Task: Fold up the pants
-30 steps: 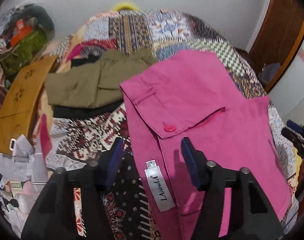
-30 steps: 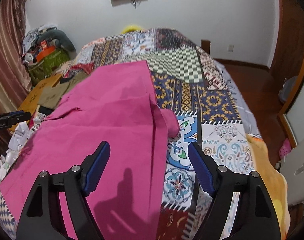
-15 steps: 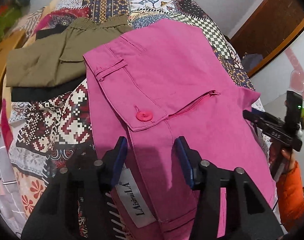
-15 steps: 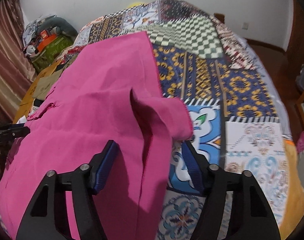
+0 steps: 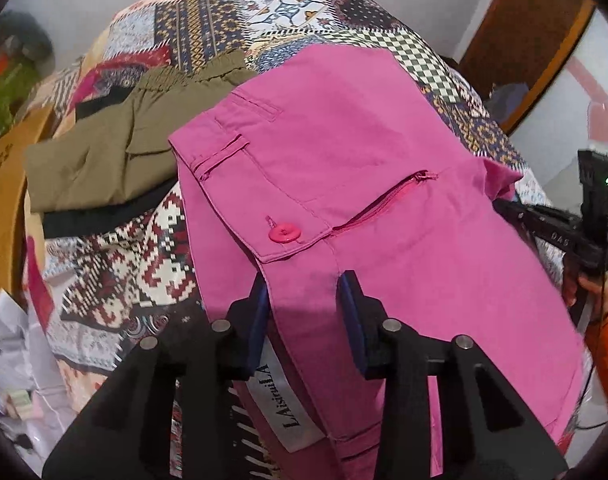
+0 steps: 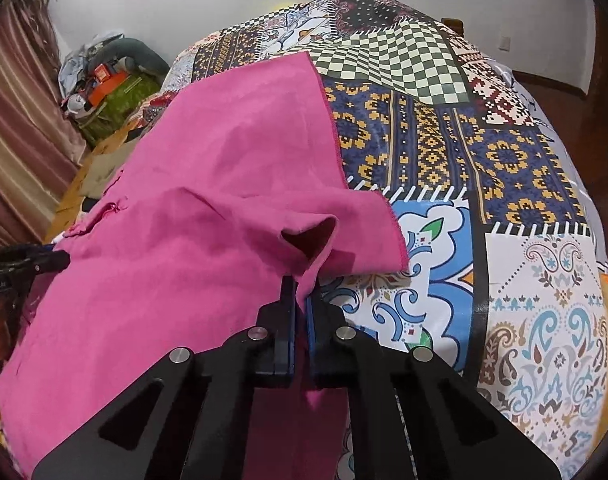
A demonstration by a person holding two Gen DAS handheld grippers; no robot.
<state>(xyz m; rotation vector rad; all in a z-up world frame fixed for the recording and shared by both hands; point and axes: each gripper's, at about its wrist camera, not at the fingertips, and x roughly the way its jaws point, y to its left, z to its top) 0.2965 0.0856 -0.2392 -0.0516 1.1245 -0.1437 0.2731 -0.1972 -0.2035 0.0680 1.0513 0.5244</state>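
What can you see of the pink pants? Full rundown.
The pink pants look like woven cotton and lie spread on the patchwork bedspread, waistband end toward the left tool. Visible: pink button, zipper, belt loop, white brand label. The left tool's fingers straddle the waistband, open. The right tool is shut on a bunched fold at the leg edge, lifting it.

Bare patchwork bedspread (image 6: pixel 504 160) right of pink pants (image 6: pixel 183 240), olive garment (image 5: pixel 103 160) and clutter (image 5: pixel 19 360) crowded left side
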